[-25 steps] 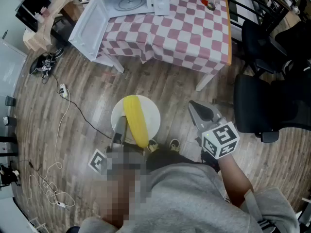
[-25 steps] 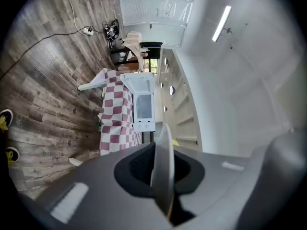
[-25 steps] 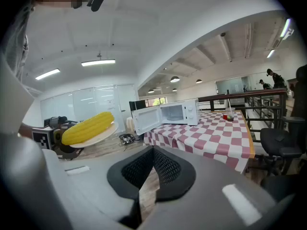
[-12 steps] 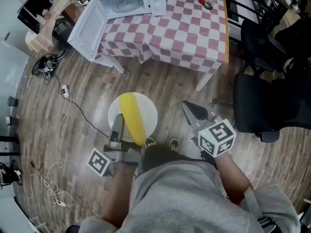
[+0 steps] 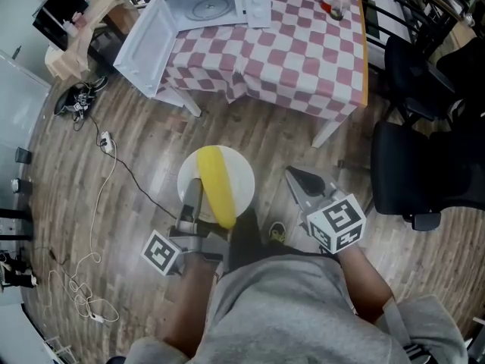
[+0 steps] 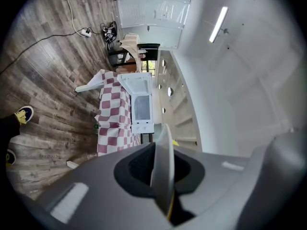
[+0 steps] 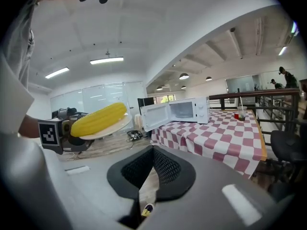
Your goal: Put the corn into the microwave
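A yellow corn cob [image 5: 215,186] lies on a round white plate [image 5: 242,174] held level above the wooden floor. My left gripper [image 5: 196,191] is shut on the plate's near rim. In the left gripper view the thin rim [image 6: 163,153] stands edge-on between the pads. My right gripper [image 5: 297,177] hangs to the plate's right, shut and holding nothing [image 7: 144,183]. The white microwave [image 5: 216,2] sits on the far left end of the checkered table [image 5: 303,51] with its door [image 5: 148,48] swung wide open. In the right gripper view the corn [image 7: 98,120] and the microwave [image 7: 184,111] both show.
Black office chairs [image 5: 424,173] stand at the right of the table. A cup with red drink [image 5: 336,6] is on the far right of the table. A white cable [image 5: 106,173] trails over the floor at left. Clutter [image 5: 72,44] lies beyond the microwave door.
The head camera has shifted slightly. The plate with the corn stays in the left gripper, and the right gripper has edged a little toward it.
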Available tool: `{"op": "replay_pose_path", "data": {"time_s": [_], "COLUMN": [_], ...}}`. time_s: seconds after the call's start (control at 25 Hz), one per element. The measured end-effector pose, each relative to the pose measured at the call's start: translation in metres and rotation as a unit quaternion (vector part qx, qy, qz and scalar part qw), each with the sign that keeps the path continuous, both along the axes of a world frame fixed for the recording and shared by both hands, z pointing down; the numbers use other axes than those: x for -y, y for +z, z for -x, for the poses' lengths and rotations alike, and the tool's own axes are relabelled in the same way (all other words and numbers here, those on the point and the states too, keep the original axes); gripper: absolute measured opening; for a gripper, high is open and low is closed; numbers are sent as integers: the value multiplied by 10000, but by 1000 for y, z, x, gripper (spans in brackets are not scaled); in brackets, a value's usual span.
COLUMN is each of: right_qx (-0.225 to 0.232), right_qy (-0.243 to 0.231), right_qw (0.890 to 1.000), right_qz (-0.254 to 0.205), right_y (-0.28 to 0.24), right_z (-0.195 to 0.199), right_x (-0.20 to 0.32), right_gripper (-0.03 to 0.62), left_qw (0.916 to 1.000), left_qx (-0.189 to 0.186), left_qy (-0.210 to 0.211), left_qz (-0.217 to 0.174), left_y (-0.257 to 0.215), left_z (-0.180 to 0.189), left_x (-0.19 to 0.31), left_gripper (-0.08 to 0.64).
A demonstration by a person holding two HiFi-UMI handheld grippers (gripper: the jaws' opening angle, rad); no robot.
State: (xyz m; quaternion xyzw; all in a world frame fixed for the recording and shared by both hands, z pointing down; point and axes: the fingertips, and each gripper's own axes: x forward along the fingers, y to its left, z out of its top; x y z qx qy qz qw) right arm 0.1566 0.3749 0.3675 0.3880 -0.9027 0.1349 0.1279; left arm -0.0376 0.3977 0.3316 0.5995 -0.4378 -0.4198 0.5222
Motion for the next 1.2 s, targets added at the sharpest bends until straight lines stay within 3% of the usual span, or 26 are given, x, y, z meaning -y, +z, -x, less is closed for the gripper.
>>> {"op": "replay_pose_path", "data": {"time_s": [1.2], "right_qx": [390], "right_qy": [400], "right_qw": [9984], "right_qz": [-17], "right_y": [-22], "right_z": [104], "right_x": [221], "right_gripper": [-3], "left_qw": [9983], "left_qx": [-185], "left_qy": [544], "left_qz": [67], "left_y": [7], "left_z": [95], "left_x": [216], "left_gripper": [23]}}
